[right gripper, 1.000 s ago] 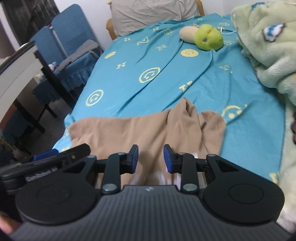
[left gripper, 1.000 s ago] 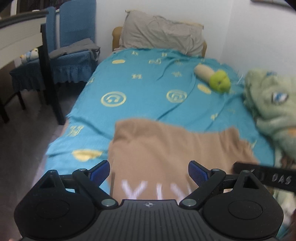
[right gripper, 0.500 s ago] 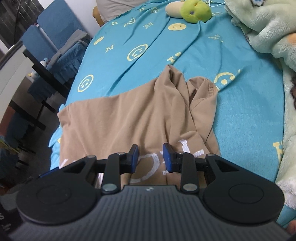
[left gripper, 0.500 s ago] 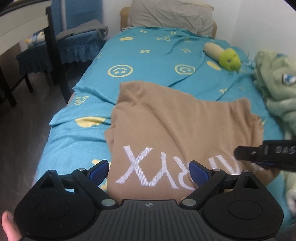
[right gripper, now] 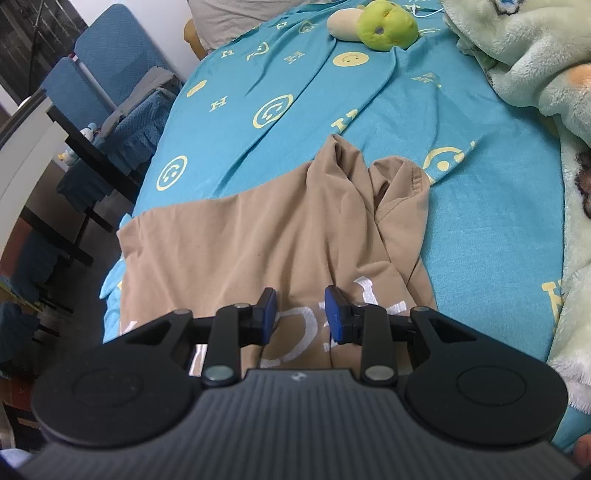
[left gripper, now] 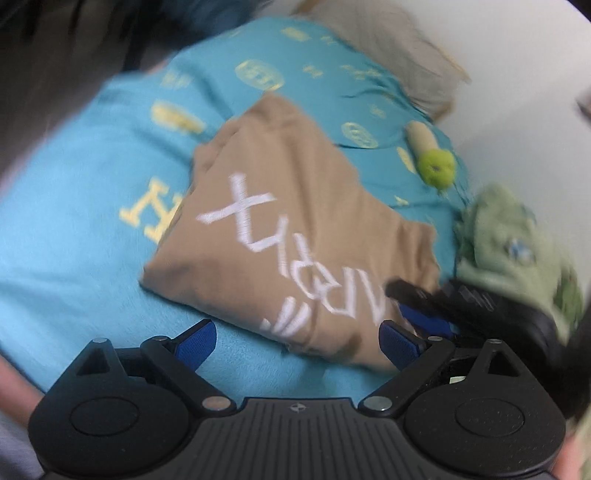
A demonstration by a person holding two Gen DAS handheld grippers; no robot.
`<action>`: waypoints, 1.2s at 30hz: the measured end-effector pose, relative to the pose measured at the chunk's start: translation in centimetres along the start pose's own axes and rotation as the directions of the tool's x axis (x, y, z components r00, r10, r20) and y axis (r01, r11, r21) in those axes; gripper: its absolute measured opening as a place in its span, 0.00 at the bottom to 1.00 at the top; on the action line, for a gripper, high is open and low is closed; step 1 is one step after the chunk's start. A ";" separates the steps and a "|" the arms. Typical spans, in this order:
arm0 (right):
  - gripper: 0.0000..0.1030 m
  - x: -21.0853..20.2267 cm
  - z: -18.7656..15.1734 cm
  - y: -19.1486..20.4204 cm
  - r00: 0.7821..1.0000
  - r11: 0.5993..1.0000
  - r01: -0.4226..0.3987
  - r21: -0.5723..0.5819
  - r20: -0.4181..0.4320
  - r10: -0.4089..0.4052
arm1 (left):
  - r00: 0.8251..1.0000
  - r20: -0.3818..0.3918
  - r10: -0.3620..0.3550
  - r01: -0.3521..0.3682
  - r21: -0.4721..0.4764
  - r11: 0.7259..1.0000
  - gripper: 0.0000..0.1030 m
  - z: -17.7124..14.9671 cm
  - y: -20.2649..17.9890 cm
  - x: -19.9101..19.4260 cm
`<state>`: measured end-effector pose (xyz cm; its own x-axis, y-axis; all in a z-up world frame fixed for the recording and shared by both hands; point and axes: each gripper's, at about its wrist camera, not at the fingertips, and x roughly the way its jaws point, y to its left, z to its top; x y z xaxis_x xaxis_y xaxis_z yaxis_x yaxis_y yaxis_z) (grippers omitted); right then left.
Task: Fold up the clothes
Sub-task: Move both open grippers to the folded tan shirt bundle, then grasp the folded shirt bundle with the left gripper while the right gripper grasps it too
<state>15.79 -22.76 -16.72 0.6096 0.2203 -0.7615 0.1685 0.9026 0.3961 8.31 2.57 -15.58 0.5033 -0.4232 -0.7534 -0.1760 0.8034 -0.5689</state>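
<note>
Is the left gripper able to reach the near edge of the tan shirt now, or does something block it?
Probably yes. The left gripper is open, and the tan shirt lies flat on the blue bedsheet just ahead of it. Nothing lies between, though the right gripper is close beside it.

Left hand-held gripper gapes wide; right hand-held gripper stands narrowly parted, both angled downward

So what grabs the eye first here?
A tan shirt with white lettering lies spread across a bright blue sheet dotted with yellow smileys. Beyond it, near the pillow end, sits a green plush toy, and a fluffy pale green blanket is heaped along the right side.
</note>
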 end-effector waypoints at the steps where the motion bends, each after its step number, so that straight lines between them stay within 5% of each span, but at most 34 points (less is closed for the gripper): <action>1: 0.30 -0.1 0.0 -0.1 1.000 1.000 0.001 0.004 0.003 -0.001 | 1.000 -0.023 -0.016 0.014 -0.067 0.998 0.88 0.4 0.9 0.9; 8: 0.30 -0.3 0.0 -0.4 1.000 1.000 0.007 0.024 0.015 -0.007 | 0.992 0.062 -0.112 0.125 -0.298 0.946 0.86 2.1 4.2 2.1; 10: 0.30 -0.4 0.1 -0.4 1.000 1.000 0.008 0.030 0.018 -0.008 | 0.980 0.124 -0.159 0.191 -0.316 0.929 0.77 2.0 4.7 1.4; 13: 0.30 -0.5 0.1 -0.6 0.999 0.999 0.010 0.048 0.031 -0.011 | 0.939 0.226 -0.261 0.321 -0.295 0.900 0.74 1.7 4.9 0.0; 15: 0.30 -0.7 0.2 -0.8 0.999 0.998 0.010 0.064 0.042 -0.013 | 0.931 0.239 -0.275 0.339 -0.292 0.894 0.75 1.3 4.8 -0.2; 19: 0.31 -1.0 0.3 -1.5 0.998 0.994 -0.009 0.111 0.059 0.002 | 0.985 0.111 -0.129 0.158 -0.322 0.933 0.71 1.3 5.1 2.0; 24: 0.33 -2.3 0.0 -2.5 0.993 0.972 -0.112 0.206 0.059 0.101 | 0.980 0.123 -0.154 0.191 -0.392 0.900 0.68 1.5 6.2 2.6; 26: 0.38 -2.9 -0.5 -3.1 0.972 0.931 -0.234 0.280 0.060 0.227 | 0.980 0.136 -0.144 0.187 -0.401 0.897 0.48 1.5 6.4 2.6; 28: 0.59 -3.3 -1.1 -3.6 0.936 0.867 -0.347 0.358 0.073 0.345 | 0.977 0.153 -0.151 0.201 -0.402 0.893 0.35 1.4 6.5 2.5; 29: 0.82 -3.5 -1.4 -3.8 0.916 0.829 -0.391 0.399 0.083 0.392 | 0.972 0.165 -0.165 0.220 -0.405 0.888 0.32 1.4 6.6 2.4; 30: 0.93 -3.4 -1.8 -3.8 0.899 0.793 -0.420 0.441 0.083 0.430 | 0.966 0.180 -0.185 0.244 -0.399 0.884 0.29 1.4 6.7 2.2; 32: 0.97 -2.7 -2.6 -3.6 0.863 0.727 -0.459 0.511 0.061 0.502 | 0.952 0.216 -0.217 0.286 -0.374 0.882 0.25 1.6 6.5 1.4; 36: 0.96 0.2 -4.0 -2.8 0.799 0.657 -0.454 0.602 -0.050 0.599 | 0.925 0.271 -0.268 0.354 -0.352 0.867 0.23 1.6 6.2 0.6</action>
<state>12.29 -23.79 -20.04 0.5493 0.7353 -0.3970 0.2998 0.2700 0.9150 8.83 7.93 -19.01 0.7417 -0.4930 -0.4548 -0.2718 0.3989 -0.8758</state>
